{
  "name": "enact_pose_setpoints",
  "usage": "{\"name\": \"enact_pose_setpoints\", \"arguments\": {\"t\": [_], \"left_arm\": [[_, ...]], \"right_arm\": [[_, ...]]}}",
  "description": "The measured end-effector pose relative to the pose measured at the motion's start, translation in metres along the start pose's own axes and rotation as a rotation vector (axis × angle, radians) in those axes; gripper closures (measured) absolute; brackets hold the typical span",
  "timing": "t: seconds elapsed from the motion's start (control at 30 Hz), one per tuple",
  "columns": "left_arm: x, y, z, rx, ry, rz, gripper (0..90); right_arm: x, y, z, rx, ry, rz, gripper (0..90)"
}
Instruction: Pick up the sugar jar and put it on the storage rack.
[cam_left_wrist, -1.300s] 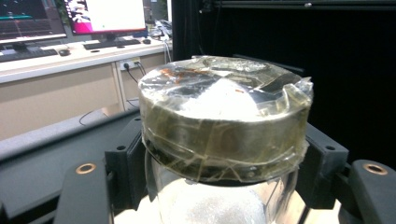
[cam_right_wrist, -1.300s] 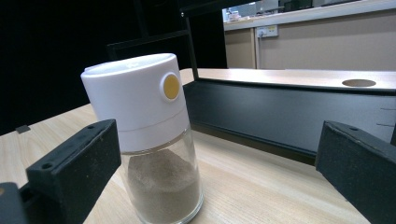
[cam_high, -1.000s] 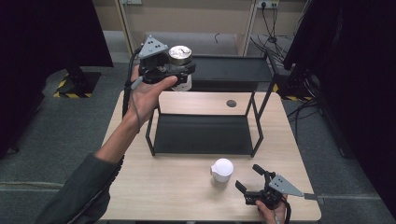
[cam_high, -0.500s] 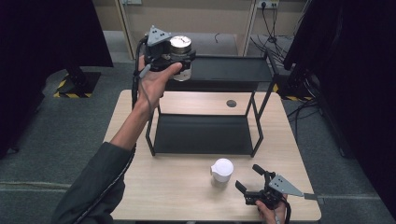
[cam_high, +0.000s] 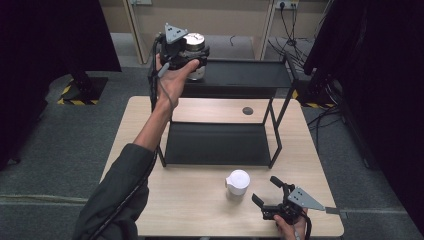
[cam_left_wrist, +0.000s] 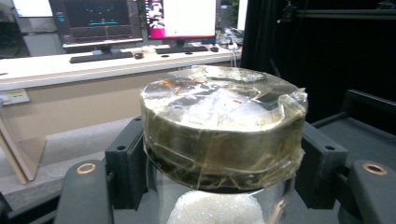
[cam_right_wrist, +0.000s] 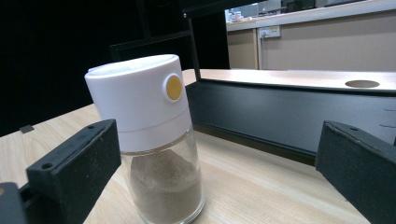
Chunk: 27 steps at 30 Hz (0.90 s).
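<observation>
My left gripper (cam_high: 194, 56) is raised over the left end of the black rack's top shelf (cam_high: 250, 75). It is shut on a glass jar (cam_high: 195, 42) with a tape-wrapped metal lid. In the left gripper view the jar (cam_left_wrist: 219, 126) sits between both pads, with white granules showing below the lid. Near the table's front right, my right gripper (cam_high: 265, 191) rests open. A white-capped shaker (cam_high: 238, 182) stands just left of it. In the right gripper view the shaker (cam_right_wrist: 149, 135), part full of brown powder, stands near the left jaw, untouched by my right gripper (cam_right_wrist: 219, 154).
The two-level black rack stands mid-table, its lower shelf (cam_high: 215, 145) bare. The wooden table (cam_high: 190, 210) has a round hole (cam_high: 247, 110) behind the rack. Dark curtains flank both sides; cables lie on the floor at the right.
The left hand has carried the jar farther away and slightly right, over the rack's top shelf. The right gripper and the shaker have stayed put.
</observation>
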<state>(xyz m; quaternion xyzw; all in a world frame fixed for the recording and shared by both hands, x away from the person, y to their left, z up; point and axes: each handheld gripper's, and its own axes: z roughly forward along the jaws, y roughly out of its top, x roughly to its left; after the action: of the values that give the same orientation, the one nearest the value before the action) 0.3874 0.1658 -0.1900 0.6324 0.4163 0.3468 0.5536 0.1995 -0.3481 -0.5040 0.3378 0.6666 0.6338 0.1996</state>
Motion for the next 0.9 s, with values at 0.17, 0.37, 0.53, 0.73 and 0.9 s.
{"name": "enact_pose_setpoints", "arguments": {"t": [0.17,0.37,0.53,0.73,0.9], "left_arm": [[0.001,-0.006,0.006,-0.012,0.020,0.002,31.0],[0.000,-0.013,0.011,-0.020,0.037,0.022,31.0],[-0.002,-0.015,0.012,-0.027,0.045,0.023,31.0],[-0.005,-0.015,0.012,-0.021,0.066,0.020,21.5],[-0.010,-0.015,0.011,-0.013,0.091,0.015,1.3]], "right_arm": [[0.000,0.000,0.000,0.000,0.001,0.001,0.5],[0.000,0.000,0.000,0.001,0.003,0.002,0.5],[0.000,0.000,0.000,0.001,0.003,0.002,0.5],[0.000,0.000,0.001,0.002,0.002,0.006,0.5],[0.000,0.000,0.001,0.003,0.004,0.009,0.5]]}}
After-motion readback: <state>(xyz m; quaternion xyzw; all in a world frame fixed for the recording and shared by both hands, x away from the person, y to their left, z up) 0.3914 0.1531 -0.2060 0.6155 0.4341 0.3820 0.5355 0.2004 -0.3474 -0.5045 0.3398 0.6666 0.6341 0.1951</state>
